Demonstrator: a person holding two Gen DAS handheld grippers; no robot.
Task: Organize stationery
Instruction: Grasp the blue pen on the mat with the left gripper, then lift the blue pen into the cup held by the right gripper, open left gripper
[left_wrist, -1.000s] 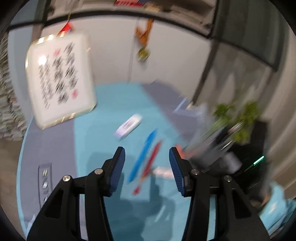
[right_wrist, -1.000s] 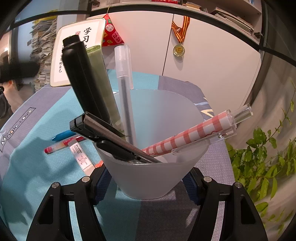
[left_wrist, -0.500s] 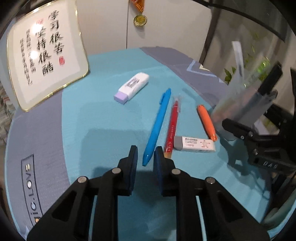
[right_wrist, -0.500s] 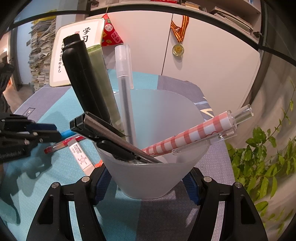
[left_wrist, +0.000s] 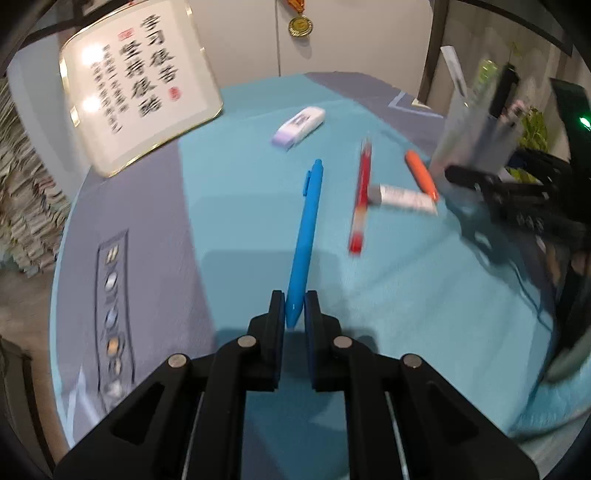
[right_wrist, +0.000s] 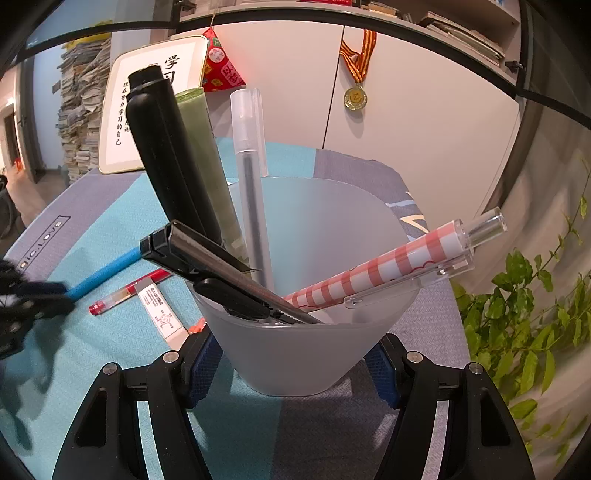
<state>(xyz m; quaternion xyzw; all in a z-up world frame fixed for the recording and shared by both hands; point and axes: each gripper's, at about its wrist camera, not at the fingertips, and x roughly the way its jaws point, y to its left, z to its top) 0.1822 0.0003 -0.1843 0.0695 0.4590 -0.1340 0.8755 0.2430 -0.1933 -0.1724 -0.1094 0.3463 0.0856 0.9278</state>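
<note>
A blue pen (left_wrist: 306, 236) lies on the teal cloth, its near end between the closing jaws of my left gripper (left_wrist: 294, 310), whose pads touch it on both sides. Beside it lie a red pen (left_wrist: 361, 199), a white eraser (left_wrist: 404, 197), an orange marker (left_wrist: 421, 175) and, farther off, a purple-and-white eraser (left_wrist: 299, 125). My right gripper (right_wrist: 293, 365) is shut on a frosted cup (right_wrist: 306, 354) that holds several pens and a box cutter. In the right wrist view the left gripper (right_wrist: 33, 299) sits at the blue pen (right_wrist: 103, 273).
A framed calligraphy board (left_wrist: 136, 88) leans at the back left of the round table. A leafy plant (right_wrist: 524, 314) hangs off the right side. White cabinet doors with a medal (right_wrist: 355, 98) stand behind. Stacked papers (right_wrist: 81, 110) rise at the far left.
My left gripper has dropped toward the cloth and its jaws have come together around the near end of the blue pen. The right gripper and cup have stayed put.
</note>
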